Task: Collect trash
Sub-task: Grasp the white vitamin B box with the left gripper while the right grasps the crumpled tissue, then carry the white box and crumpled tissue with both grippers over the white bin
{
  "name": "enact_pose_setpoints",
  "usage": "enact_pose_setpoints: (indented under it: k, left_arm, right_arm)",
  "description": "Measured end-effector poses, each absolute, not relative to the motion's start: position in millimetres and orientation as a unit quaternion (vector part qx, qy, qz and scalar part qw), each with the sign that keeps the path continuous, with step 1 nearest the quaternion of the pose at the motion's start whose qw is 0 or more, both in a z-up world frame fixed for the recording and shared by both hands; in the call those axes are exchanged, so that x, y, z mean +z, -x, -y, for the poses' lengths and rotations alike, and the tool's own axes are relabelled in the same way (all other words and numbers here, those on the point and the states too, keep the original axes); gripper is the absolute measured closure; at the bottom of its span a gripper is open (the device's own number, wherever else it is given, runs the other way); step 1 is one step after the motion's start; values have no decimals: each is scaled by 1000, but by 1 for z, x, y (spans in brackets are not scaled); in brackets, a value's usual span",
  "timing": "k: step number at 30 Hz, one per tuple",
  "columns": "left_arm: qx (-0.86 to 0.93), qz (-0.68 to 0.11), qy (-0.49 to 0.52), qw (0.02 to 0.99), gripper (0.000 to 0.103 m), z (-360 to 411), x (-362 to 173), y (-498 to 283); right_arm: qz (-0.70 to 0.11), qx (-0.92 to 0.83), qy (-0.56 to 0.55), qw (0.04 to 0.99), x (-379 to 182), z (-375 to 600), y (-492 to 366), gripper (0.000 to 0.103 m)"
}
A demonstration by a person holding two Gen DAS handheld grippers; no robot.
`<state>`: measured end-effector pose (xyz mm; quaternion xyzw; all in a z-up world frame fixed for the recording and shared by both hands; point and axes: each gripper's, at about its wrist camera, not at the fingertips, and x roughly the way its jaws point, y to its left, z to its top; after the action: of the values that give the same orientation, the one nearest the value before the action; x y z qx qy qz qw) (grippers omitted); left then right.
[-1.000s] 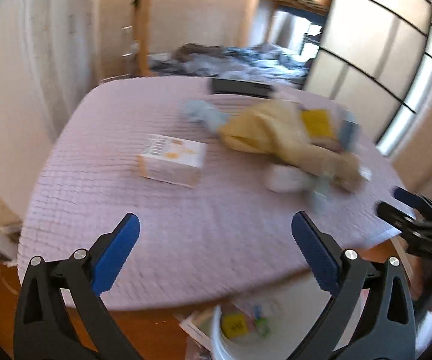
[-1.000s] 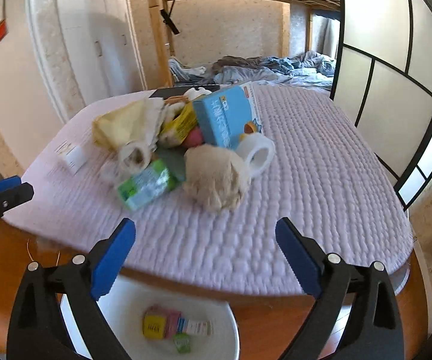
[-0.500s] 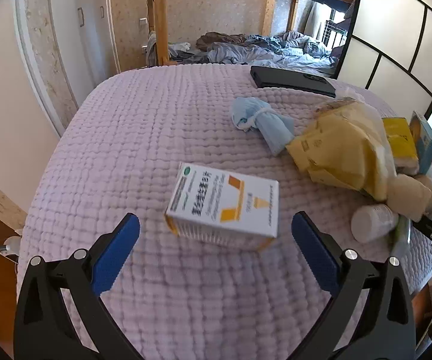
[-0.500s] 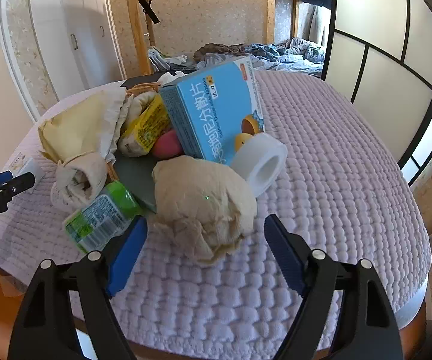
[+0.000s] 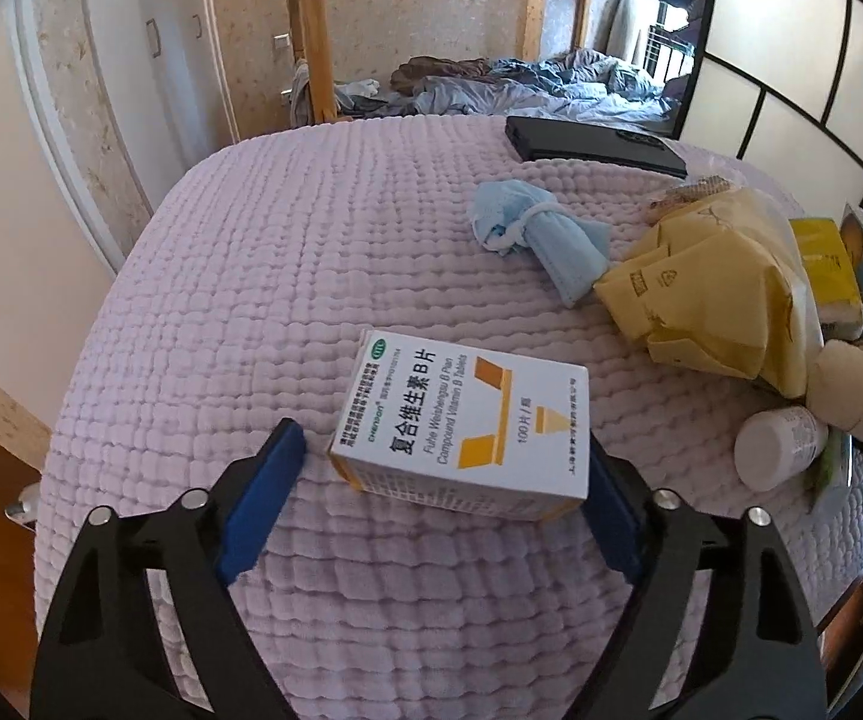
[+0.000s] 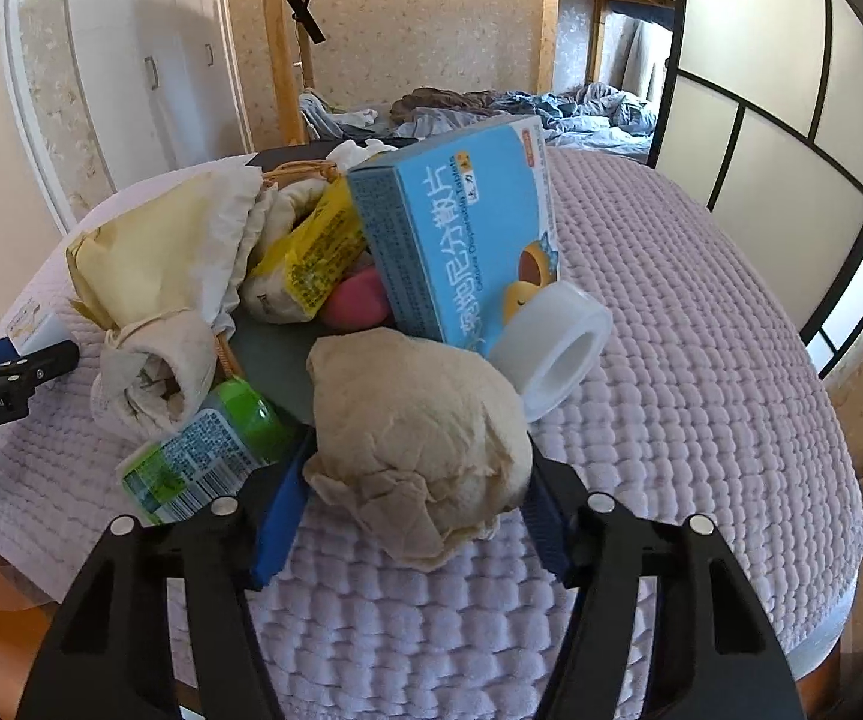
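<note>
A white and orange vitamin box (image 5: 461,429) lies on the lilac quilted table (image 5: 251,276). My left gripper (image 5: 443,492) is open, its blue pads on either side of the box's near end. My right gripper (image 6: 410,510) is open around a crumpled beige paper ball (image 6: 419,444), its pads close to both sides. Behind the ball lie a green bottle (image 6: 203,450), a blue medicine box (image 6: 461,228) and a tape roll (image 6: 557,354).
A blue face mask (image 5: 539,240), a yellow paper bag (image 5: 713,288), a white pill bottle (image 5: 779,447) and a black flat device (image 5: 593,144) lie on the table. A yellow packet (image 6: 311,258) and a rolled tissue (image 6: 149,378) sit in the pile. A bunk bed stands behind.
Both grippers moved forward from the table edge over the white bin onto the table. The left now straddles the vitamin box, the right the paper ball, jaws narrower.
</note>
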<state>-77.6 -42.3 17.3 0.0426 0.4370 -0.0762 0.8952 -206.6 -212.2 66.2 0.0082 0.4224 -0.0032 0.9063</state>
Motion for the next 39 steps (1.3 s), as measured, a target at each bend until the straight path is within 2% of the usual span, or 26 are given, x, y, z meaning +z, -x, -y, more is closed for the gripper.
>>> enact_pose_setpoints:
  k: [6, 39]
  left_arm:
    - [-81, -433, -44, 897, 36, 42, 20, 80]
    - [-135, -429, -16, 893, 37, 52, 49, 124]
  right_arm:
    - [-419, 2, -18, 908, 69, 216, 214, 50]
    - [-428, 45, -44, 902, 83, 219, 245, 50]
